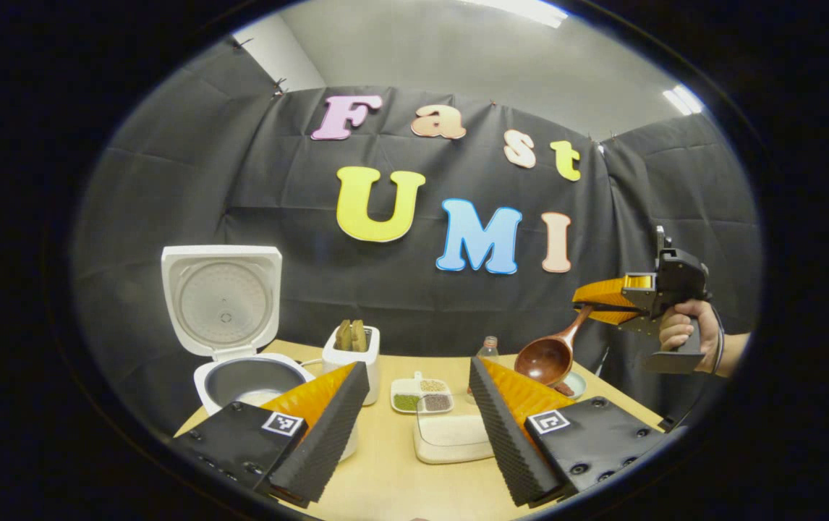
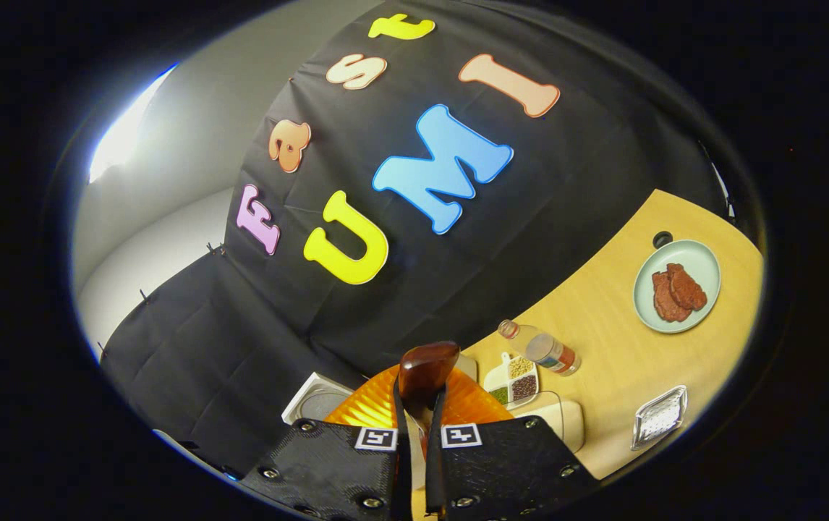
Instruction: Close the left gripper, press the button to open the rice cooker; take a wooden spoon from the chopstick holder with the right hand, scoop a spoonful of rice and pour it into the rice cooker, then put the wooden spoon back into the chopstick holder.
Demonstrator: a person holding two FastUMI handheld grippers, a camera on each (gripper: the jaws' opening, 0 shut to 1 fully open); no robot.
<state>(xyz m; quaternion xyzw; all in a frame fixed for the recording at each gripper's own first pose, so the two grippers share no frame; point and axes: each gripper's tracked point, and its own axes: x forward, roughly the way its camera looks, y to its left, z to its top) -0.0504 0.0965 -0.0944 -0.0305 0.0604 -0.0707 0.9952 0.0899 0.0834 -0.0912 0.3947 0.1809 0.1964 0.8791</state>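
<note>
The white rice cooker (image 1: pixel 255 380) stands open at the table's left, its lid (image 1: pixel 221 300) raised upright. Behind it a white chopstick holder (image 1: pixel 351 354) holds wooden utensils. My left gripper (image 1: pixel 418 365) is open, low over the table, with a white dish of rice (image 1: pixel 451 438) between its fingers. At the right, a hand (image 1: pixel 682 333) holds my right gripper (image 1: pixel 606 300) above the table, shut on the handle of the wooden spoon (image 1: pixel 548 358); the spoon's bowl looks empty. In the right gripper view the gripper (image 2: pixel 418 412) clamps the spoon (image 2: pixel 425 369), with the cooker lid (image 2: pixel 317 398) beyond.
A small divided dish of beans (image 1: pixel 422 394) and a bottle (image 1: pixel 487 349) sit mid-table. A pale plate with red meat (image 2: pixel 677 286) lies toward the table's right, and a small metal tray (image 2: pixel 660 416) near the front edge. The black cloth wall backs the table (image 2: pixel 602 325).
</note>
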